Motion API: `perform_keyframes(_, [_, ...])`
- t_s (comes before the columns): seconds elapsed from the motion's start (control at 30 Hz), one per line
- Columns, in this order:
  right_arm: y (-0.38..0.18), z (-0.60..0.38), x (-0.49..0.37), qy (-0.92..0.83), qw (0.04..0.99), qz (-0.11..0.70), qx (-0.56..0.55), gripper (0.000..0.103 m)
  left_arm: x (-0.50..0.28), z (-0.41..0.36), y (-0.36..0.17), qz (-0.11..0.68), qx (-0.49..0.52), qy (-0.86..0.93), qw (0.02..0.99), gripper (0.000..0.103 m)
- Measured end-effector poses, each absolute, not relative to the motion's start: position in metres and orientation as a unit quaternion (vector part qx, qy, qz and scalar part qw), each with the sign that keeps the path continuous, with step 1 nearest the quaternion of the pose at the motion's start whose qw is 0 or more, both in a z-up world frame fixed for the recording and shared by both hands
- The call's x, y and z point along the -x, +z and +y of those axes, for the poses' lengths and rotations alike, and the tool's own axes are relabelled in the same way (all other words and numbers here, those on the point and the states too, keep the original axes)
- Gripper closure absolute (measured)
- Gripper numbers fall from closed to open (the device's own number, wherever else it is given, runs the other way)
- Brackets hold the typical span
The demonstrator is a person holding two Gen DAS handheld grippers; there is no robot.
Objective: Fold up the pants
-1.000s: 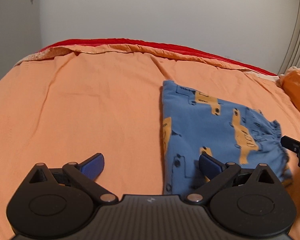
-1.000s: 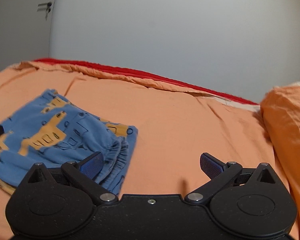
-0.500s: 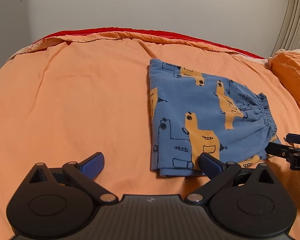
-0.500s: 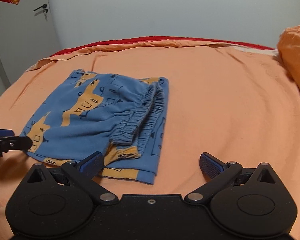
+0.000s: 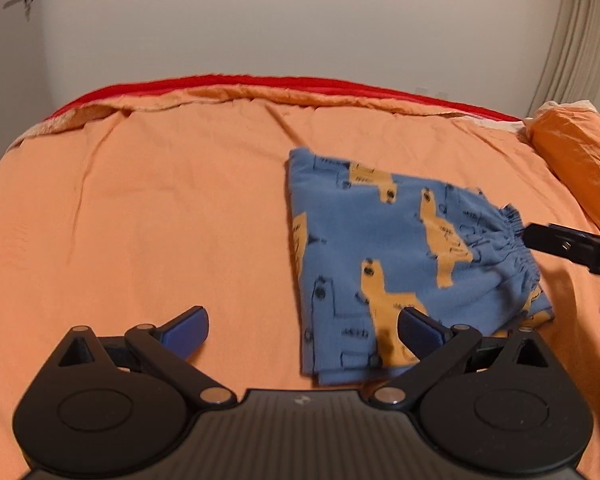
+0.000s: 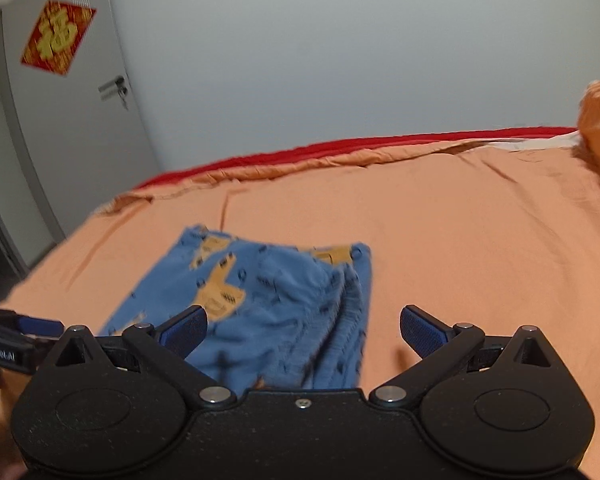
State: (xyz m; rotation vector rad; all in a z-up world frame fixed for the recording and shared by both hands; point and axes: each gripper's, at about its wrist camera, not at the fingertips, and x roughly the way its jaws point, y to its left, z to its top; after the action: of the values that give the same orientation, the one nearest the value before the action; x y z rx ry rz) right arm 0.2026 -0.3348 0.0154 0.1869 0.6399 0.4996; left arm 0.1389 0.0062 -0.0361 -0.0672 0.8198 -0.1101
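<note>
The pants (image 5: 400, 256) lie on the bed (image 5: 160, 220) as a compact blue bundle printed with orange shapes, folded over into a roughly square stack with several layers showing at the gathered waistband (image 6: 340, 304). Judged from that shape, the folding looks essentially done: the edges nearest the left gripper (image 5: 302, 330) line up fairly well, and no leg trails out of the stack. The left gripper hovers over the near corner of the bundle with its fingers (image 5: 420, 334) spread wide and nothing between them; the right gripper (image 6: 302, 330) hangs above the waistband side, likewise spread wide and empty. In the left view the right gripper's tip (image 5: 556, 242) shows near the elastic edge, apart from it as far as can be told. The right view is blurred, so whether the top layer sits flat or puffs up near the waistband is uncertain. What may remain is a light smoothing of that ruffled edge, or simply drawing both grippers away.
</note>
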Motion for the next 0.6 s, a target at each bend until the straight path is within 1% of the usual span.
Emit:
perform_keyframes(0.13, [0.003, -0.343, -0.245, 0.293, 0.899, 0.303, -0.124, 0.001, -0.154, 0.007, -0.036, 0.366, 0.043, -0.077, 0.927, 0.0])
perform_keyframes(0.23, [-0.012, -0.346, -0.271, 0.314, 0.882, 0.325, -0.131, 0.001, -0.165, 0.003, -0.043, 0.357, 0.043, -0.08, 0.93, 0.0])
perform_keyframes(0.3, [-0.023, -0.35, -0.279, 0.324, 0.869, 0.341, -0.153, 0.0, -0.171, 0.002, -0.05, 0.363, 0.047, -0.084, 0.927, 0.0])
perform_keyframes(0.4, [-0.028, -0.359, -0.277, 0.358, 0.848, 0.339, -0.196, 0.0, -0.178, 0.004, -0.061, 0.399, 0.07, -0.082, 0.91, 0.0])
perform_keyframes(0.47, [-0.028, -0.362, -0.273, 0.376, 0.833, 0.345, -0.214, 0.0, -0.174, 0.006, -0.063, 0.395, 0.084, -0.078, 0.912, 0.0])
perform_keyframes(0.53, [-0.027, -0.363, -0.269, 0.377, 0.832, 0.345, -0.216, 0.002, -0.171, 0.006, -0.062, 0.397, 0.092, -0.081, 0.91, 0.0])
perform_keyframes(0.57, [-0.027, -0.364, -0.267, 0.373, 0.833, 0.346, -0.218, 0.005, -0.171, 0.006, -0.062, 0.401, 0.095, -0.083, 0.907, 0.0])
perform_keyframes(0.6, [-0.027, -0.365, -0.267, 0.368, 0.835, 0.347, -0.22, 0.011, -0.17, 0.006, -0.061, 0.403, 0.099, -0.084, 0.906, 0.0])
